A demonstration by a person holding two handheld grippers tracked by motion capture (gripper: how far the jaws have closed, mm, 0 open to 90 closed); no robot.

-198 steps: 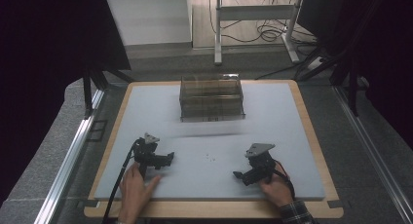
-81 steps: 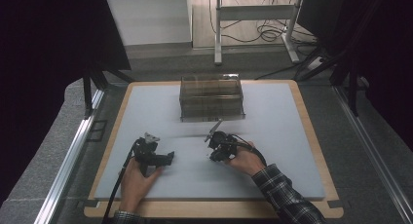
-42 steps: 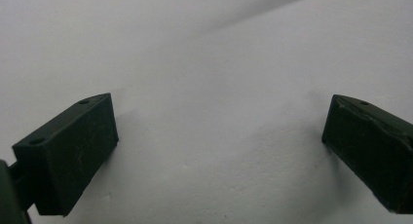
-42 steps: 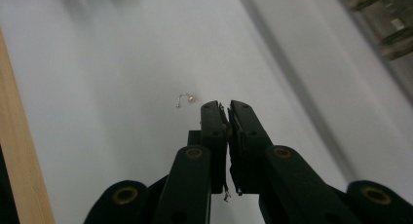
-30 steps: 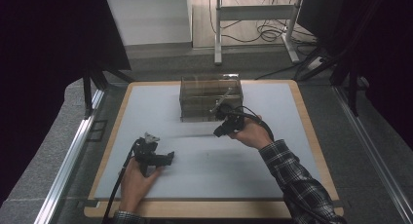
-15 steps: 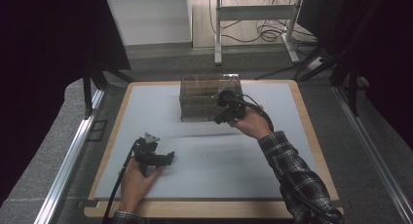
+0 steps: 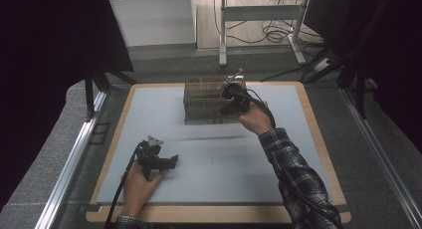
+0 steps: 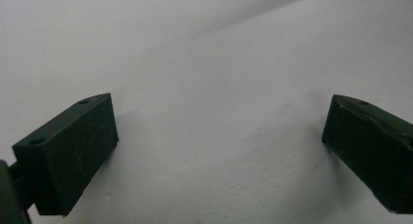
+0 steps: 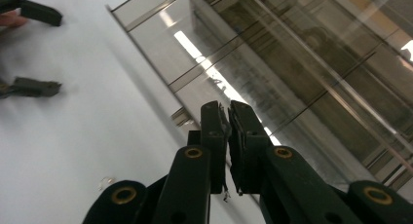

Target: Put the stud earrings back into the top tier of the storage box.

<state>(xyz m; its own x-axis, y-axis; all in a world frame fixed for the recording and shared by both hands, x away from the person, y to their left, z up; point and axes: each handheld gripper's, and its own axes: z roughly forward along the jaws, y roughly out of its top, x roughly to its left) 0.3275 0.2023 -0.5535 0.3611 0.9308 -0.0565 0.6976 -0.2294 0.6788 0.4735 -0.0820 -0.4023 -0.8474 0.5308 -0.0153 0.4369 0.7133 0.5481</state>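
A: What surrounds the worktop (image 7: 149,104)?

B: It's a pale grey sheet with a light wooden border, standing on dark grey speckled carpet (image 7: 45,189). Metal rails (image 7: 74,164) run along both sides.

A: And beyond it?

B: A white table frame (image 7: 259,15) stands on a pale floor, black cables (image 7: 273,32) looped under it. A white panel (image 7: 154,17) is to its left; black curtains (image 7: 45,50) darken both sides.
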